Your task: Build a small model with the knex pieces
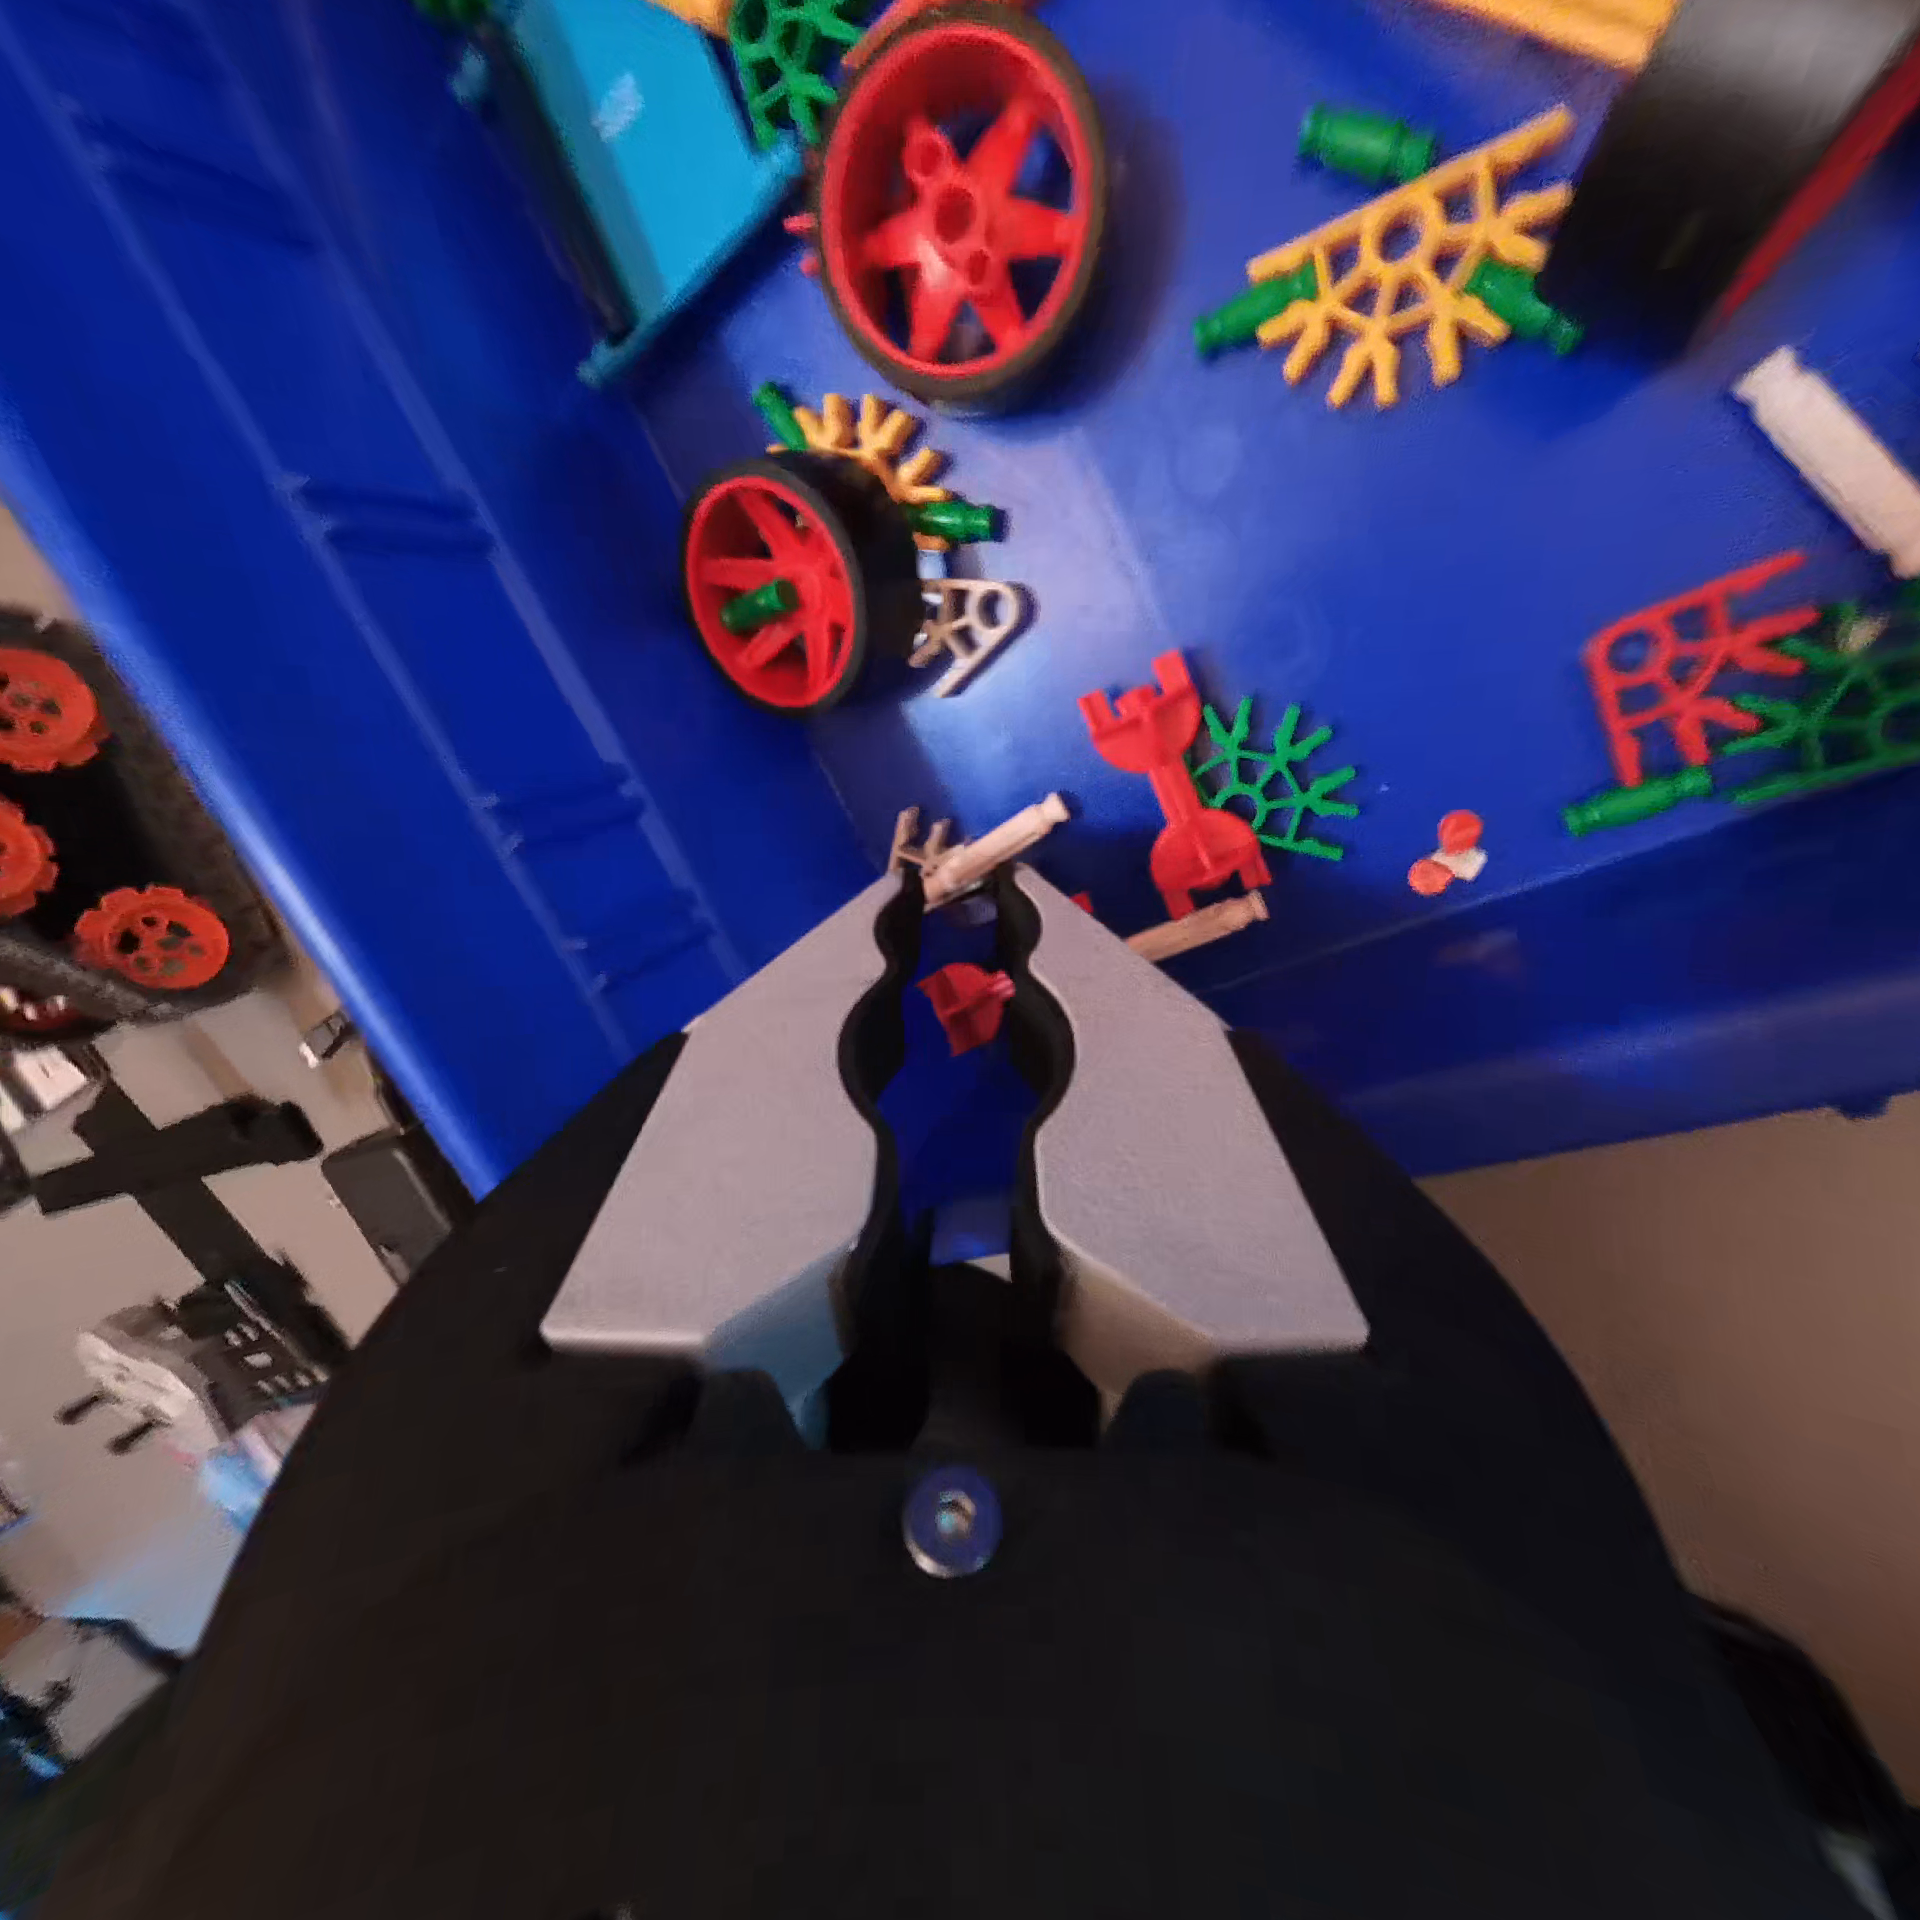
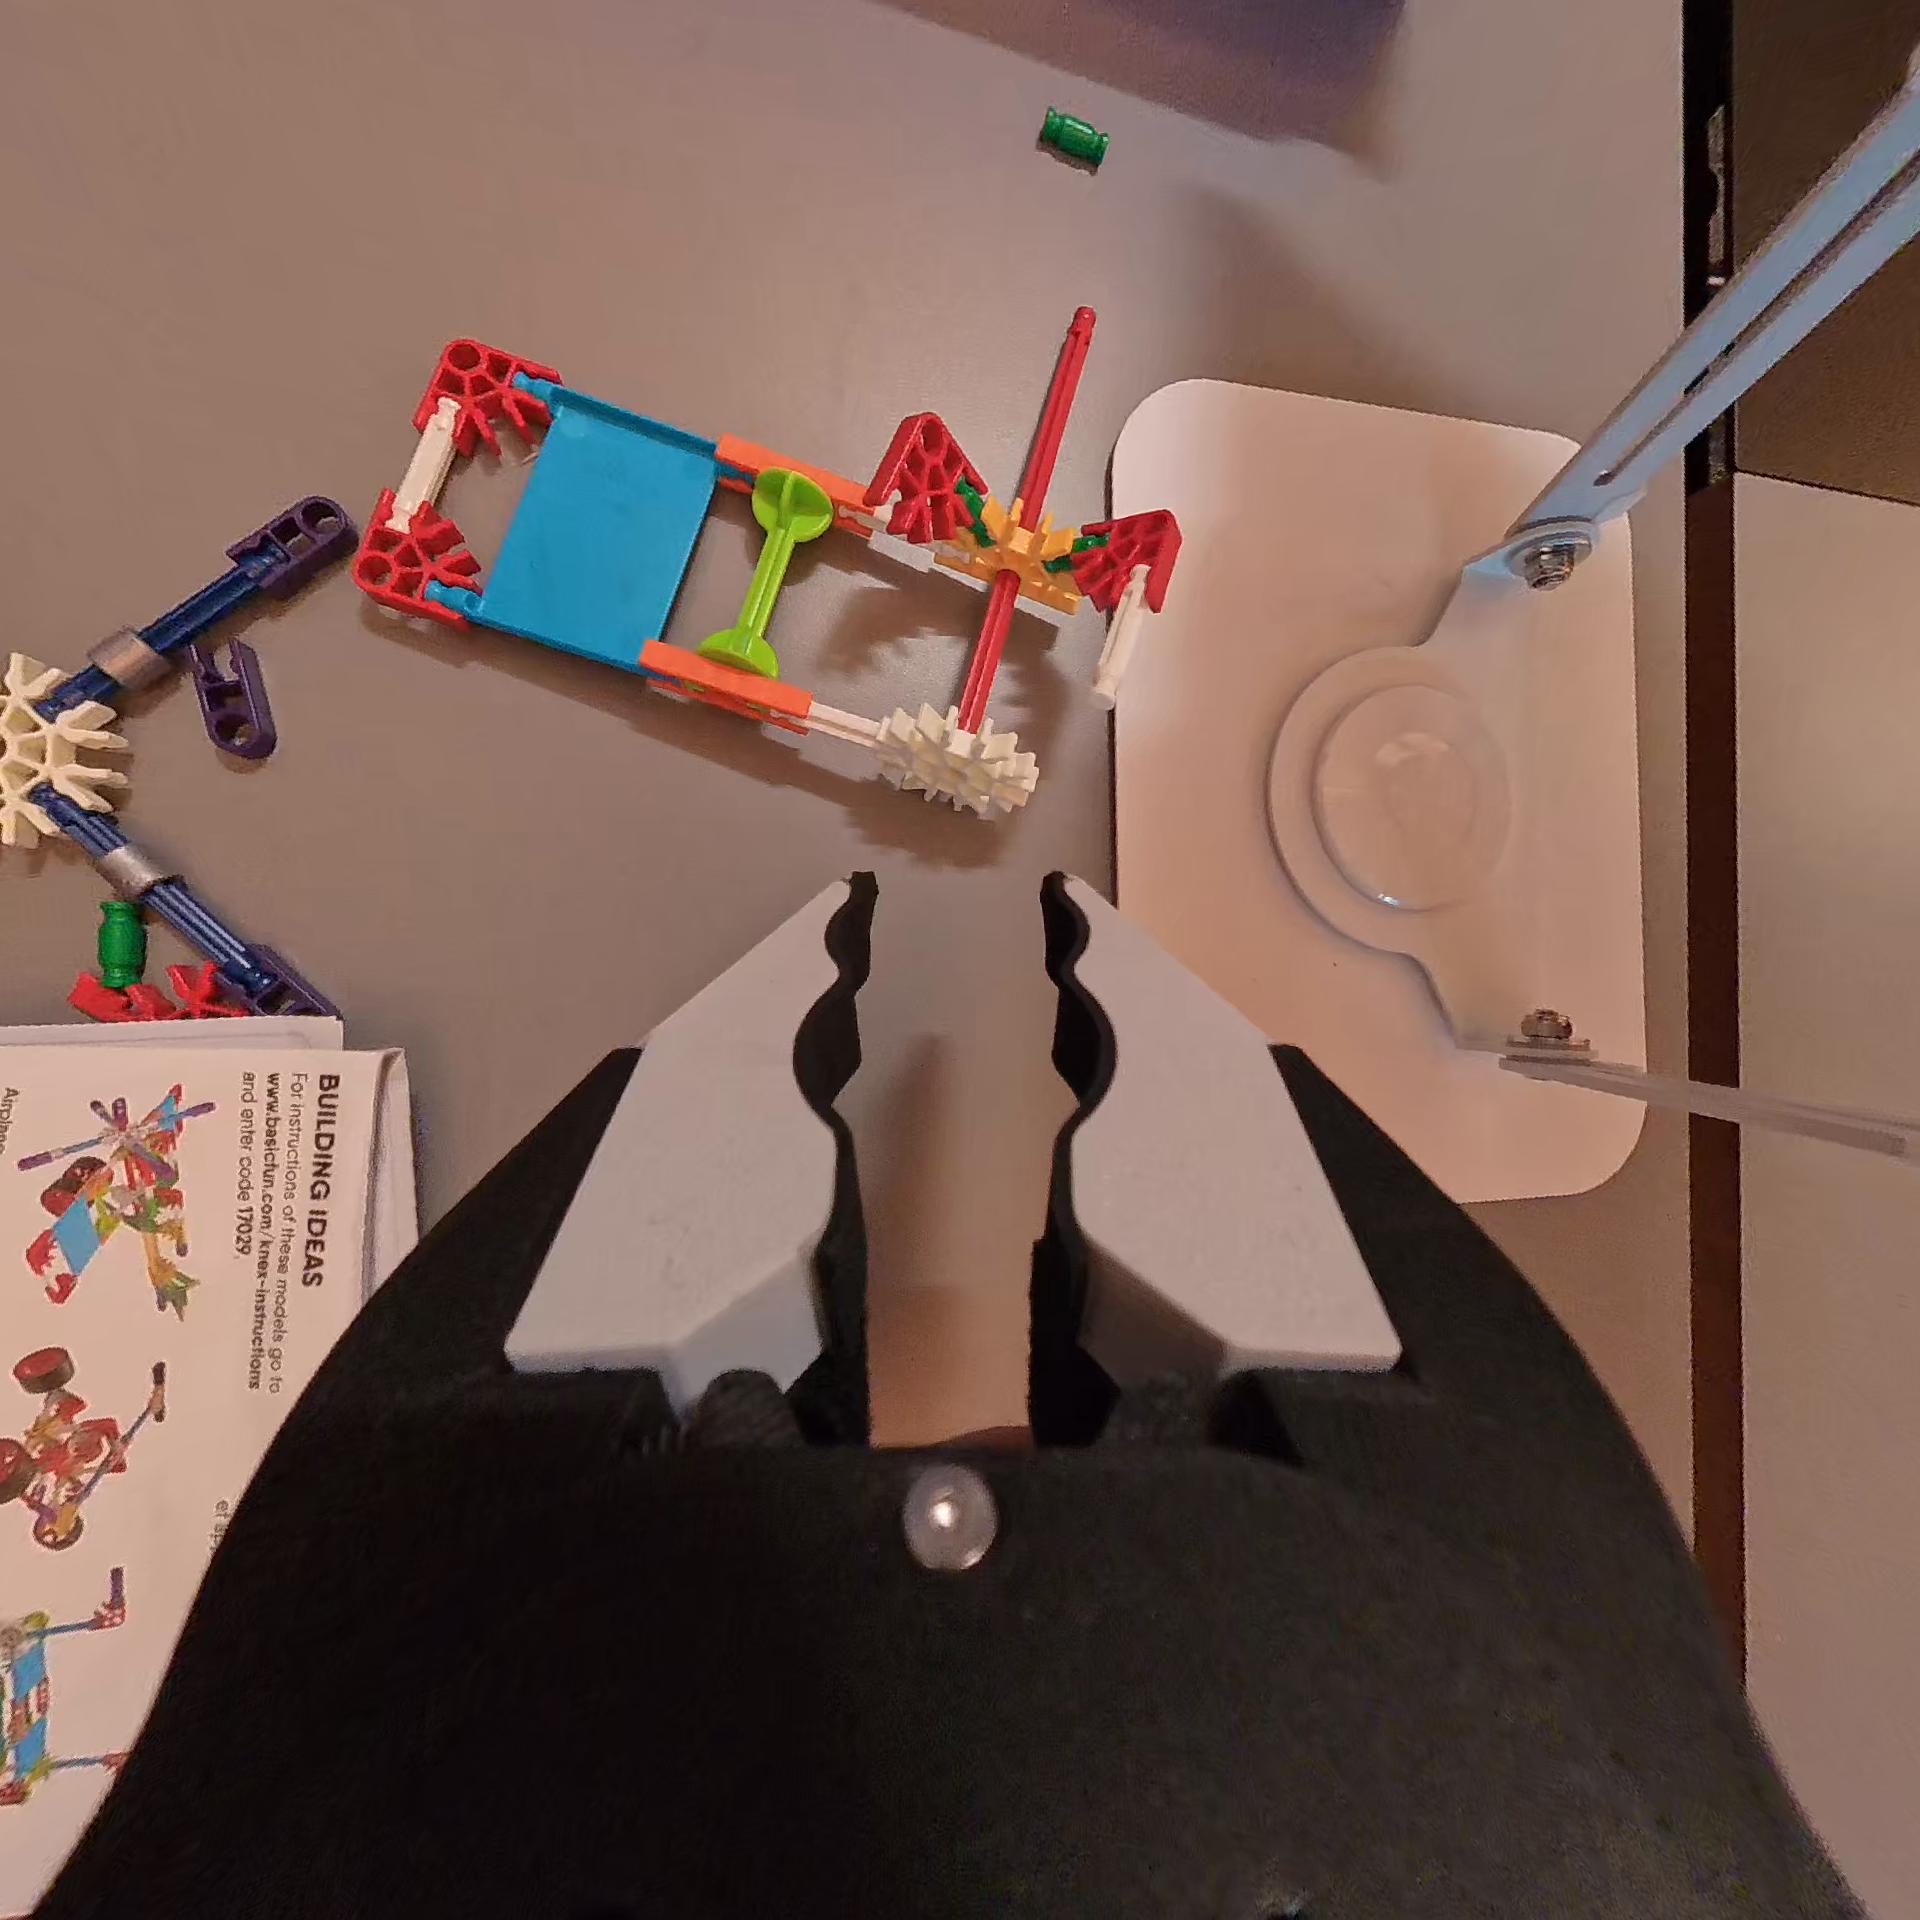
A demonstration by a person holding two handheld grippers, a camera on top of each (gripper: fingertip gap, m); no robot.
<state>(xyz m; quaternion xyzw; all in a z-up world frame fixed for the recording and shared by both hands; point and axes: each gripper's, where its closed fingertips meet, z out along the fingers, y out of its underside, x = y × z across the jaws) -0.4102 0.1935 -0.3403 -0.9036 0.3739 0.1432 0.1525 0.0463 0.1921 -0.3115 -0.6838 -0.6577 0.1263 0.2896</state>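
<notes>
My left gripper [image 1: 958, 883] reaches into a blue bin [image 1: 1351, 582] and its jaws stand a little apart. A tan rod [image 1: 997, 844] with a tan connector [image 1: 920, 836] lies slantwise at the fingertips, and the pads do not press on it. A small red piece [image 1: 961, 1003] lies on the bin floor below the jaws. My right gripper [image 2: 958, 883] is open and empty over the grey table [image 2: 623, 935]. It is just short of a model with a blue panel [image 2: 603, 530], a red rod [image 2: 1023, 520] and a white toothed connector [image 2: 956, 764].
The bin holds red wheels [image 1: 956, 203] [image 1: 774, 587], yellow, green and red connectors [image 1: 1403, 265] and a red spool piece [image 1: 1184, 779]. On the table are a white lamp base [image 2: 1382, 790], a printed leaflet [image 2: 156, 1299], blue rods with a white connector [image 2: 42, 743] and a green spacer [image 2: 1073, 135]. My right fingertips sit around 45 centimetres from my left ones.
</notes>
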